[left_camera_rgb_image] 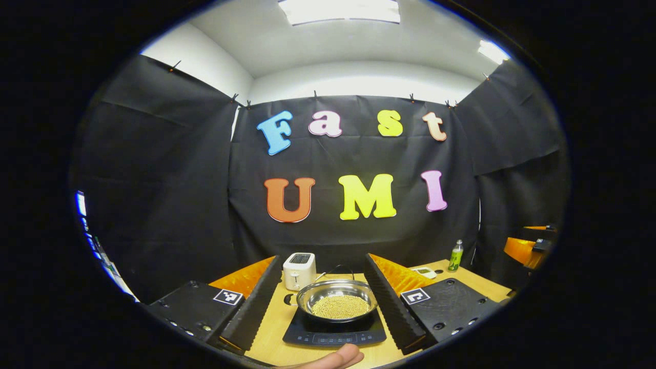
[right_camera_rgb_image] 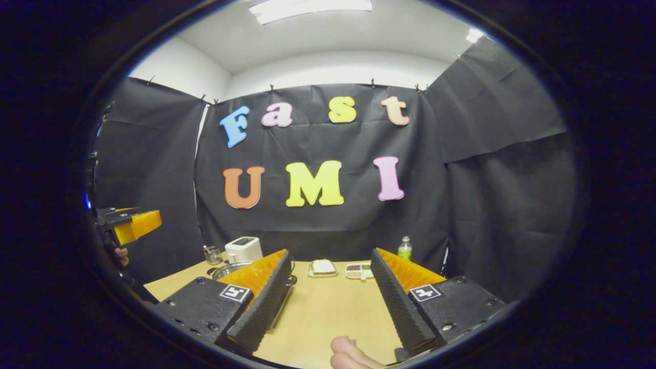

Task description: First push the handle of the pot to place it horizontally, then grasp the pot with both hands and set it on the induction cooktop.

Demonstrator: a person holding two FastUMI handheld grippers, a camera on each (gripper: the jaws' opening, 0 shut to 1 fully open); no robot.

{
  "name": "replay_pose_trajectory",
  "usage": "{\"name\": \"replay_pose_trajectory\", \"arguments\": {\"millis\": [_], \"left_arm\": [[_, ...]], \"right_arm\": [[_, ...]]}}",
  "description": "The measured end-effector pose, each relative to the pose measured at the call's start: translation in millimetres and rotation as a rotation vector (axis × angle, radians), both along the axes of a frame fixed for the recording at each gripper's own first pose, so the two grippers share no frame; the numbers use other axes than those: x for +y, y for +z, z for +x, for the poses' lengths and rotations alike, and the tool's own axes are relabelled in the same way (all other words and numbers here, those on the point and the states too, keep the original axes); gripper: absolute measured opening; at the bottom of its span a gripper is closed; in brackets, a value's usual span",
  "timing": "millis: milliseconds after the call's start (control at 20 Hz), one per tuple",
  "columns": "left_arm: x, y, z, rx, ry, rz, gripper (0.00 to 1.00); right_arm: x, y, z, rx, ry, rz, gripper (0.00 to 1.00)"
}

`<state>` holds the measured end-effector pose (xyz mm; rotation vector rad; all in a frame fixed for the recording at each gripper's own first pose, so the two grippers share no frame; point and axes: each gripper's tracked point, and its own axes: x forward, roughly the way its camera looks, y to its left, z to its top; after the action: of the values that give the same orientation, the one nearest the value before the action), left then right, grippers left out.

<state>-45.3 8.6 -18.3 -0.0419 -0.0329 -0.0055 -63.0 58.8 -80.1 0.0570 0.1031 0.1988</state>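
Toaster [left_camera_rgb_image: 299, 270], green bottle [left_camera_rgb_image: 455, 255] — wooden table [right_camera_rgb_image: 328, 312]

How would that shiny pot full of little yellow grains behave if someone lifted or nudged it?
The pot looks like rigid polished metal, so it probably won't flex but may be slippery. The grains filling its bottom likely add weight and could shift or spill if it tilts. Being wide and shallow on the cooktop, it seems unlikely to tip.

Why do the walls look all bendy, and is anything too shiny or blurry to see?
Left gripper view: the fisheye lens bends the walls; the ceiling light glares white, and the pot on the cooktop looks sharp. Right gripper view: same bending; the left claw at the edge looks stretched.
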Motion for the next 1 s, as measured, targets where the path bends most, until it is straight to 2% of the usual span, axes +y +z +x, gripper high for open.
{"name": "replay_pose_trajectory", "arguments": {"millis": [50,250,400,550,800,1000], "left_arm": [[-7.9,7.4,-6.4,-0.021,-0.019,-0.003,0.96],[-29.7,14.4,-31.0,-0.062,-0.060,0.000,0.95],[-39.4,-1.6,-40.7,-0.048,-0.071,0.012,0.96],[-53.1,-17.3,-42.3,-0.018,-0.092,0.028,0.96],[-54.5,-27.7,-38.7,0.007,-0.074,0.043,0.96],[-55.8,-23.5,-40.1,-0.006,-0.071,0.045,0.96]], "right_arm": [[-4.8,3.0,-9.7,-0.008,0.002,-0.010,0.98],[-28.3,13.5,-29.7,-0.054,-0.032,-0.018,0.96],[-45.8,13.9,-36.0,-0.076,-0.087,-0.003,0.99],[-55.4,2.8,-44.6,-0.053,-0.084,0.017,0.97],[-78.3,-1.3,-45.2,-0.062,-0.126,0.020,0.96],[-79.6,-6.4,-46.2,-0.048,-0.129,0.030,0.97]]}}
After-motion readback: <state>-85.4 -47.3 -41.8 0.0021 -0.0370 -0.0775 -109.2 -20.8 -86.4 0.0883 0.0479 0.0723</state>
